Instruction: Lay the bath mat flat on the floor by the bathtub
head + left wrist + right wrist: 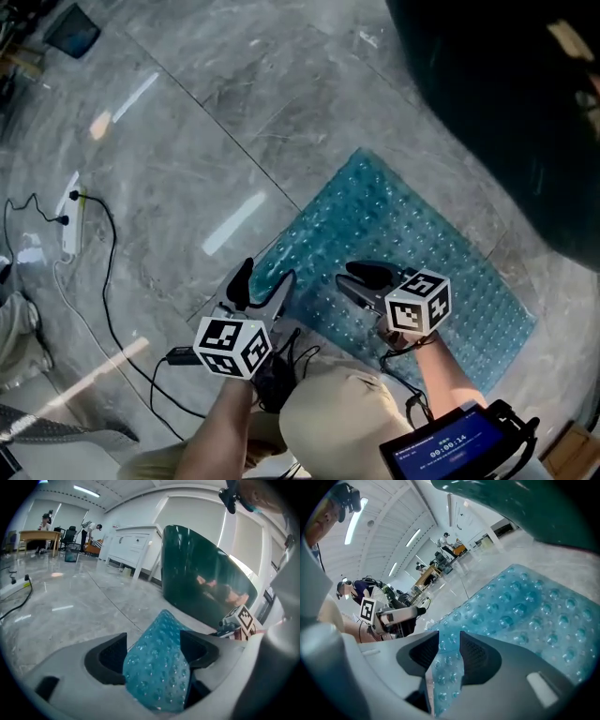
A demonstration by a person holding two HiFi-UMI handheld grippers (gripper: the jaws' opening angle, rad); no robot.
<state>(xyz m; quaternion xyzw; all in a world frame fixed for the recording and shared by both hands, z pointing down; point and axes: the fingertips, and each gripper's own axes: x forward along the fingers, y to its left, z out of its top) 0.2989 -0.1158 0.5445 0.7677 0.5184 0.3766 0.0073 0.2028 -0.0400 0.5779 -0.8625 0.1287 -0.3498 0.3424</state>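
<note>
The teal bubbled bath mat [412, 244] lies spread on the grey floor beside the dark green bathtub [525, 112]. My left gripper [265, 281] is at the mat's near-left corner, open. That raised corner [159, 667] still stands loosely between its wide-set pads. My right gripper [361, 281] is over the mat's near edge. In the right gripper view its jaws [450, 644] stand narrowly apart, with a lifted strip of mat [445, 677] between the pads. I see no firm pinch. The rest of the mat [534, 606] runs flat towards the tub [525, 508].
A white power strip [70, 211] and black cables [112, 281] lie on the floor to the left. The person's knee [347, 412] and a wrist screen [450, 445] are at the bottom. White cabinets [136, 541] and a desk [40, 536] stand far off.
</note>
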